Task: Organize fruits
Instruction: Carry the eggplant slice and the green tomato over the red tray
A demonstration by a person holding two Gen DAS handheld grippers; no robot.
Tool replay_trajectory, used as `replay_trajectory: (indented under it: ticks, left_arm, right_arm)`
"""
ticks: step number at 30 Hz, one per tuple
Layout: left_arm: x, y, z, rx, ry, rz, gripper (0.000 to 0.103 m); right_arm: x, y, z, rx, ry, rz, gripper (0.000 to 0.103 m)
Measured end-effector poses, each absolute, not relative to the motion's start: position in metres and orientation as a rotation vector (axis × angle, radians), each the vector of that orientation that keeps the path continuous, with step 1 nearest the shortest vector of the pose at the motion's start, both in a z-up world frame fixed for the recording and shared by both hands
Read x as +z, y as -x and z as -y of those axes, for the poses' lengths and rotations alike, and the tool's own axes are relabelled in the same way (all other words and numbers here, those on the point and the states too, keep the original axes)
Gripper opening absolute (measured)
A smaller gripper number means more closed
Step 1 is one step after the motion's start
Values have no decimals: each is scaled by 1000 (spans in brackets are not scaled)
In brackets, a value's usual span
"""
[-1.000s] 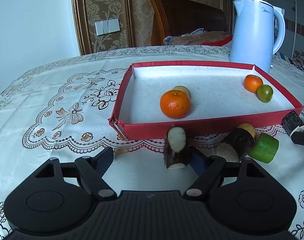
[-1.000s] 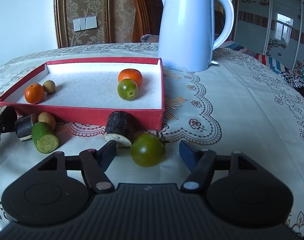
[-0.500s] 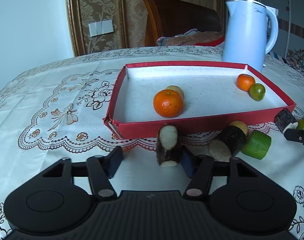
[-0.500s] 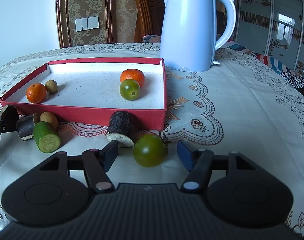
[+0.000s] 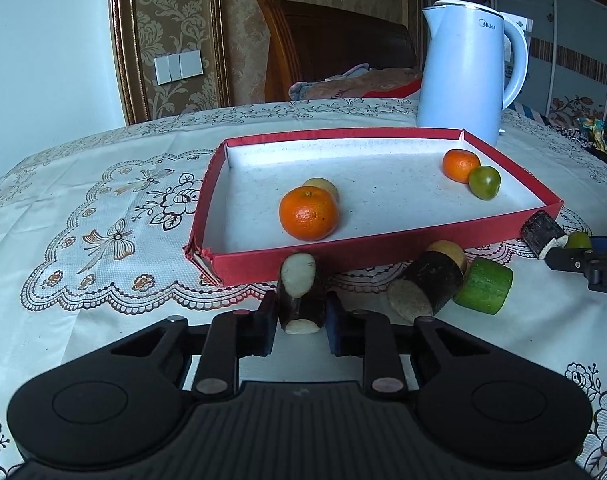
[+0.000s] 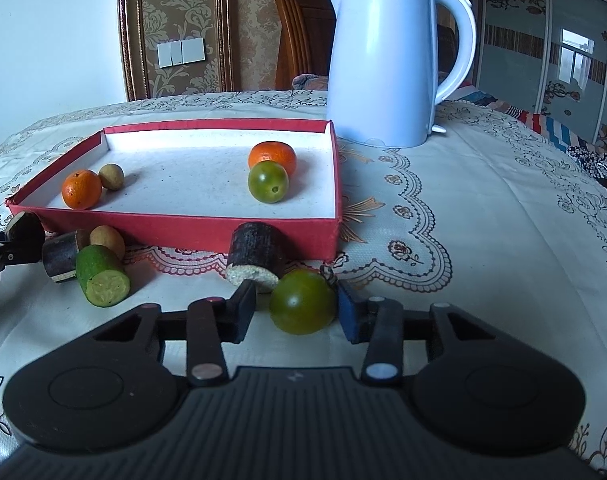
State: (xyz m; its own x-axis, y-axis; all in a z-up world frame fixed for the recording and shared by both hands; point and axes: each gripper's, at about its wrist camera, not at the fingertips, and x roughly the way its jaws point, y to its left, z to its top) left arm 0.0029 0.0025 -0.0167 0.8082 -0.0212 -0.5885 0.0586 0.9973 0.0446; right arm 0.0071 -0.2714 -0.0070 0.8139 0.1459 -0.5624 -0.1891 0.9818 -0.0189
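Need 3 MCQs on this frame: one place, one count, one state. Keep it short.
1. Where does the kettle stand?
A. inside the red tray
B. on the table behind the red tray
C. on the chair

2. How many fruits lie in the tray?
A. two
B. four
C. six

3. What is between the left gripper fingers?
A. a dark sugarcane piece
B. an orange
C. nothing

Key: 1 B, kettle sits past the tray's far corner. 2 B, two oranges, one green fruit, one small tan fruit. 3 A, the pads press its sides.
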Motion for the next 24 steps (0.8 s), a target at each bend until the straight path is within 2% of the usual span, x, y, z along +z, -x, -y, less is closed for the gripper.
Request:
replay_trajectory:
  ticks: [9, 24]
  left_arm:
    - [-17, -2, -2, -34, -65, -629, 24]
    - [-15, 2, -4, -25, -51, -619, 24]
  right_arm:
    - [-7, -6, 278, 175, 41, -588, 33]
    - [-6, -3, 283, 164, 15, -562, 32]
